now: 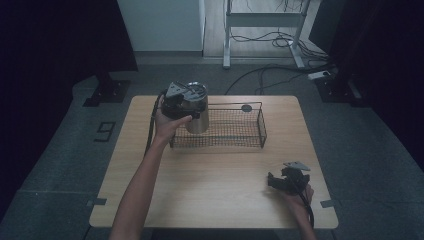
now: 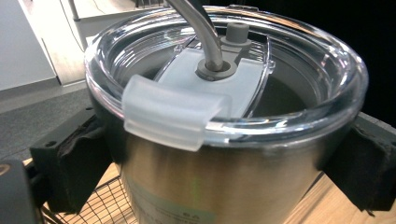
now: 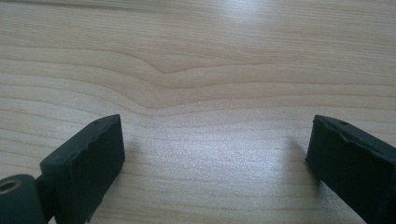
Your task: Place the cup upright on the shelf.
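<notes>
Steel tumbler (image 2: 219,168) walls are filling the left claw's view, with the black pads (image 2: 70,163) pressing on both flanks just under the clear lid (image 2: 299,70). That left claw (image 1: 186,106) is clamping the tumbler (image 1: 197,112) by its upper body, which is probably why the cup is staying upright: a grip high on the wall, beneath the lid rim, is keeping the bent metal straw (image 2: 205,32) and its slider tab (image 2: 163,116) clear of the pads. From the high view the tumbler is sitting at or just above the near-left end of the wire basket (image 1: 235,127), directly under the claw; whether its base is touching the mesh I cannot tell. Holding it over that end looks like a choice for setting it inside the basket or lifting it out.

Well off to the other side, the right claw (image 1: 286,181) is resting low near the tabletop (image 1: 215,185) edge, gaping wide with nothing between its pads (image 3: 88,158), only bare wood grain (image 3: 201,93) beneath. It seems to be parked out of the way, leaving the basket area free.

A small dark disc (image 1: 246,108) is lying beyond the left claw, by the basket's far rim.
</notes>
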Demonstrator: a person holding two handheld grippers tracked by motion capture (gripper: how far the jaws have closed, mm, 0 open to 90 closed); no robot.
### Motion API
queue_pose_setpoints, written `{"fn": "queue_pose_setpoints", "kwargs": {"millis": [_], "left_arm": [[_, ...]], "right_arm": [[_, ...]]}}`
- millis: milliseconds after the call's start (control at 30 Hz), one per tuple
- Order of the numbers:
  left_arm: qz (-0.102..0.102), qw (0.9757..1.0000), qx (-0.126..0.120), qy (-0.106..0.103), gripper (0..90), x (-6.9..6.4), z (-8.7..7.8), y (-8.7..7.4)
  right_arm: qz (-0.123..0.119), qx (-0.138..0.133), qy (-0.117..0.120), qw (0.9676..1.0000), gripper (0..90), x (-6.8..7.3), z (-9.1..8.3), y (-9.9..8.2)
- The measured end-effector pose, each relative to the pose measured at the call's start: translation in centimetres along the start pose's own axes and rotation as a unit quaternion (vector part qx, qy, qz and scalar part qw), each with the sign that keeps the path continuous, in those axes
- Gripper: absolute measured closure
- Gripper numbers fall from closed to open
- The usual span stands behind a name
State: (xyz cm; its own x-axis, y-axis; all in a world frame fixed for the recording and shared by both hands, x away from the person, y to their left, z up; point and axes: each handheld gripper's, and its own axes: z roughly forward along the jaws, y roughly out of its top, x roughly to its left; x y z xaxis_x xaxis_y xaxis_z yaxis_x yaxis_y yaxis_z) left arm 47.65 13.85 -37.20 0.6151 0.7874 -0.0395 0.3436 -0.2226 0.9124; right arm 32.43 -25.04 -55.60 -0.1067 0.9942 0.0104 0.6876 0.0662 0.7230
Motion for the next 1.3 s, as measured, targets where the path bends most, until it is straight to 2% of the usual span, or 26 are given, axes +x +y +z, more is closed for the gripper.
{"fn": "queue_pose_setpoints", "kwargs": {"millis": [500,833,1200,1300], "left_arm": [[-0.005,0.9998,0.01,0.017,4.3,0.7,2.2,-0.9],[-0.016,0.9995,0.021,0.018,4.3,0.9,3.6,-2.3],[-0.023,0.9986,0.039,0.028,4.3,1.2,5.2,-4.2],[-0.022,0.9985,0.037,0.033,4.3,1.1,5.3,-4.4]], "right_arm": [[0.001,-0.001,0.001,1.0,4.0,0.0,0.0,0.0],[0.001,-0.001,0.001,1.0,4.0,0.0,0.0,0.0],[0.0,0.0,0.0,1.0,4.0,0.0,0.0,0.0],[0.0,0.0,0.0,1.0,4.0,0.0,0.0,0.0]]}}
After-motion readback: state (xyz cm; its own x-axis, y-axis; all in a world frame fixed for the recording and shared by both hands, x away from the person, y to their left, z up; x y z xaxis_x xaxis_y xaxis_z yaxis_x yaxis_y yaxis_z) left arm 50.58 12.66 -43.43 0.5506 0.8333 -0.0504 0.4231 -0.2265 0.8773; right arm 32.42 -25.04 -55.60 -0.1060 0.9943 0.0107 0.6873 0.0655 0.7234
